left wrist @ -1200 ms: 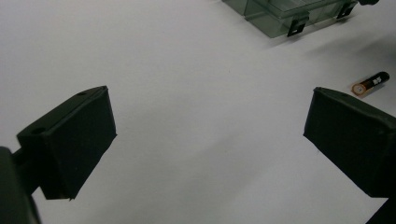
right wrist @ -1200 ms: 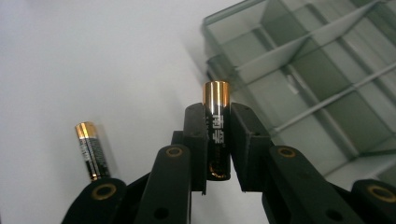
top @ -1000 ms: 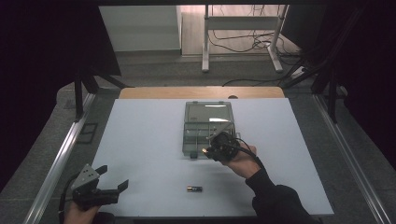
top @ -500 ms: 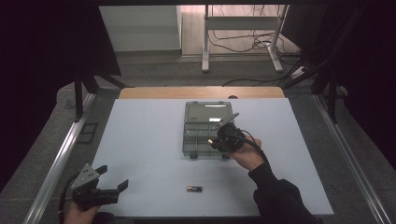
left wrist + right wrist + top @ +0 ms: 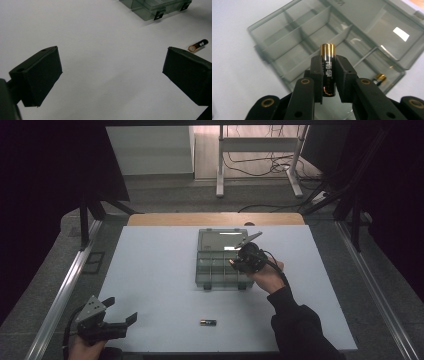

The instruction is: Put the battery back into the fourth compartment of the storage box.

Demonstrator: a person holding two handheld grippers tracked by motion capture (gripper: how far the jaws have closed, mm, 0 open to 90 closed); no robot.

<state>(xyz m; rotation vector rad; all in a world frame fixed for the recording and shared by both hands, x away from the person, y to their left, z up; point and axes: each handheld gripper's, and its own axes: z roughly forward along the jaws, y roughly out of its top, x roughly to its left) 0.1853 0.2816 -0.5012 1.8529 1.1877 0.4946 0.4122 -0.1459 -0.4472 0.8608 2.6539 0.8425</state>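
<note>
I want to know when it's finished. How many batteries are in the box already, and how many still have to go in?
One battery already lies in a compartment of the open box. The right gripper is shut on a second battery, held above the box. A third battery lies on the table, and the left gripper is open and holds nothing.

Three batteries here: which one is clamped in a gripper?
The battery between the right gripper's jaws, above the box. One lies inside the box, another loose on the table.
</note>
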